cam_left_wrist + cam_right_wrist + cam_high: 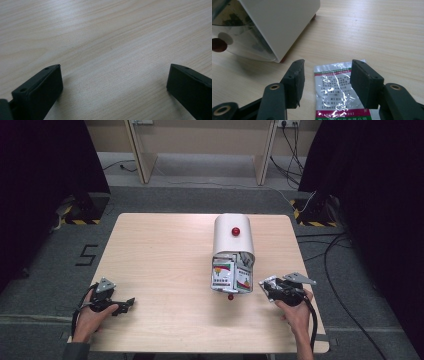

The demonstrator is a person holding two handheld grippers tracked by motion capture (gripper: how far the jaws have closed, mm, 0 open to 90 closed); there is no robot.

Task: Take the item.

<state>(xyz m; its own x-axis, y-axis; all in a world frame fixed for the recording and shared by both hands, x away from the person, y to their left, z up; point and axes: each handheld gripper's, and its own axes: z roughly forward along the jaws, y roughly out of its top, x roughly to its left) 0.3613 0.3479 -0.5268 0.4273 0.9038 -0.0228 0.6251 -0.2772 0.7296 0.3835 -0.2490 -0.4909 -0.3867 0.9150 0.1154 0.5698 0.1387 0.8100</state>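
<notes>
We see a pale wooden worktop [165, 255] carrying, toward its far right, a white bread-bin-like container [233, 237] with a rounded roll-top and a red knob [235, 231]; we take this container as our landmark. Its open front faces the person, and printed packets [223, 272] stand inside behind a clear lowered flap with a second red knob [230, 296]. Just right of the container's open front, the right gripper [268, 286] is held by the person's right hand [296, 312]. In the right gripper view its two jaws stand spread apart, and a silvery sachet [337, 93] with red and green bands and small print lies flat on the worktop between them, neither pad pressing on it; the container's white corner rises just beyond. Well to the left of the container, near the worktop's near edge, the left gripper [131, 301] rests low, its jaws spread wide over bare wood.
</notes>
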